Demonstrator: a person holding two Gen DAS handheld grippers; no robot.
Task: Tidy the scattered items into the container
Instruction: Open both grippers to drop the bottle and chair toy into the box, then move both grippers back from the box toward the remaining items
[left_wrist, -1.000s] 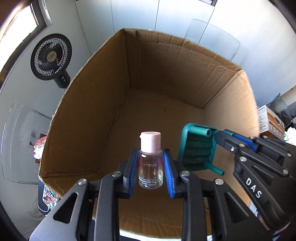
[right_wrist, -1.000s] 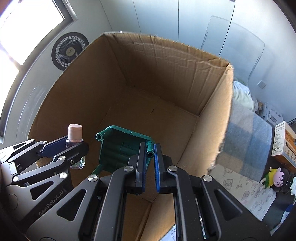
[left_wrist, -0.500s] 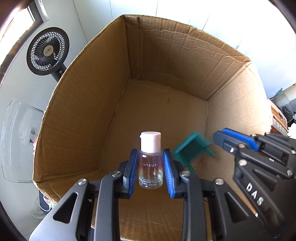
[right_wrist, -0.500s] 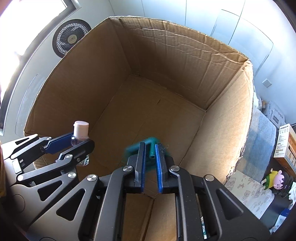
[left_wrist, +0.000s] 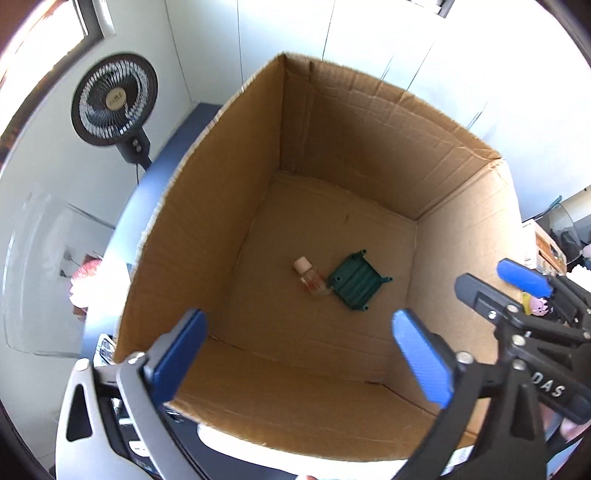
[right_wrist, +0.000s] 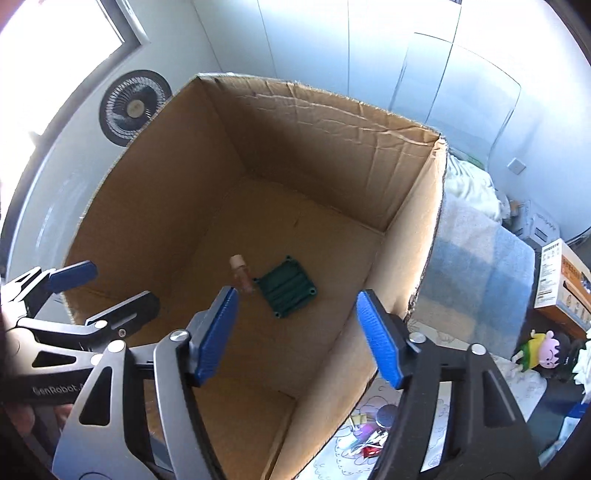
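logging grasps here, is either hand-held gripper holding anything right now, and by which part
Nothing is held. Both the left hand-held gripper and the right hand-held gripper have just opened, empty; the bottle and green piece lie in the box.

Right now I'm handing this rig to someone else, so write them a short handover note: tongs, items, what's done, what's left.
Left tongs: open, empty, jaws just opened, above the cardboard box.
Right tongs: open, empty, jaws just opened, above the same box.
Small bottle with pink cap: lying on the box floor.
Green slatted piece: on the floor right beside the bottle.
Done: both are in the box.
Left: small colourful items on the mat outside the box.
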